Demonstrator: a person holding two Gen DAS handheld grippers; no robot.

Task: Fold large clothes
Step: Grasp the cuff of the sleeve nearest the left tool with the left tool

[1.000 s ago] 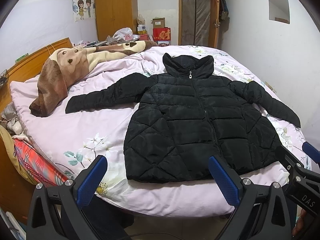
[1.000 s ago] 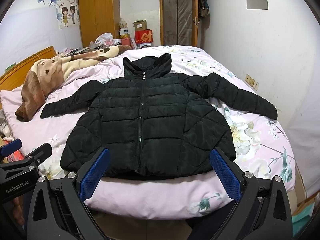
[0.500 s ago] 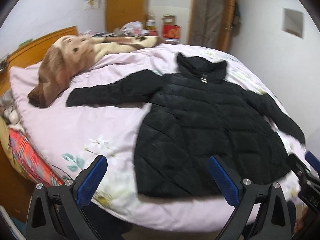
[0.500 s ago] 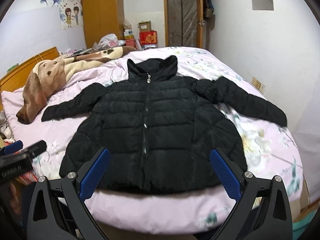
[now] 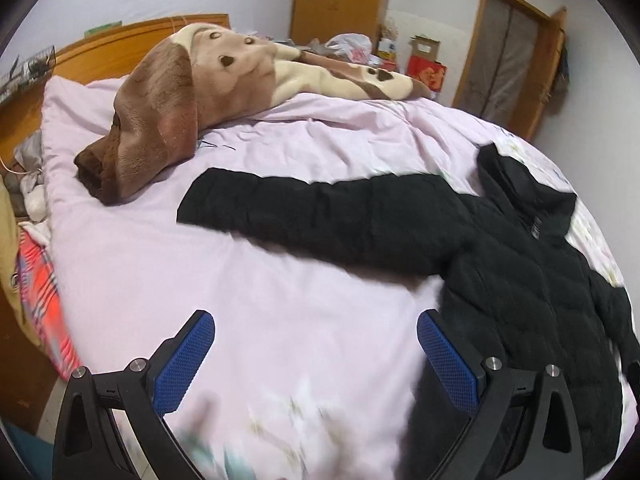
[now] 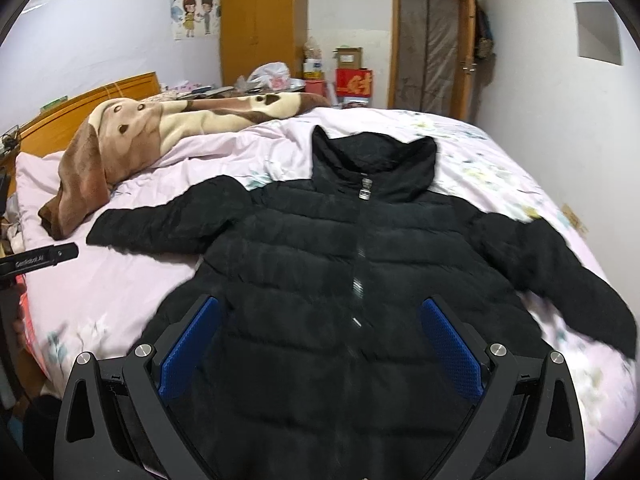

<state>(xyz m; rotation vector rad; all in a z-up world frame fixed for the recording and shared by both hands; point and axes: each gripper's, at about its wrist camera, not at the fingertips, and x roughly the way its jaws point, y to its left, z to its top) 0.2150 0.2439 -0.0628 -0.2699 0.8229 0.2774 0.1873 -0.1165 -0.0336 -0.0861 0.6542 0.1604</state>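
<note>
A bed is covered by a pale pink floral quilt. A black padded jacket is spread flat on it, zipped, sleeves outstretched. A brown dog-print blanket is heaped beside one sleeve. Left tongs and right tongs are held spread, gripping nothing.

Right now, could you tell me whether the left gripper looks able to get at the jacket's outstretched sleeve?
Probably yes: the left gripper is open over bare sheet, and nothing lies between it and the sleeve ahead.
</note>
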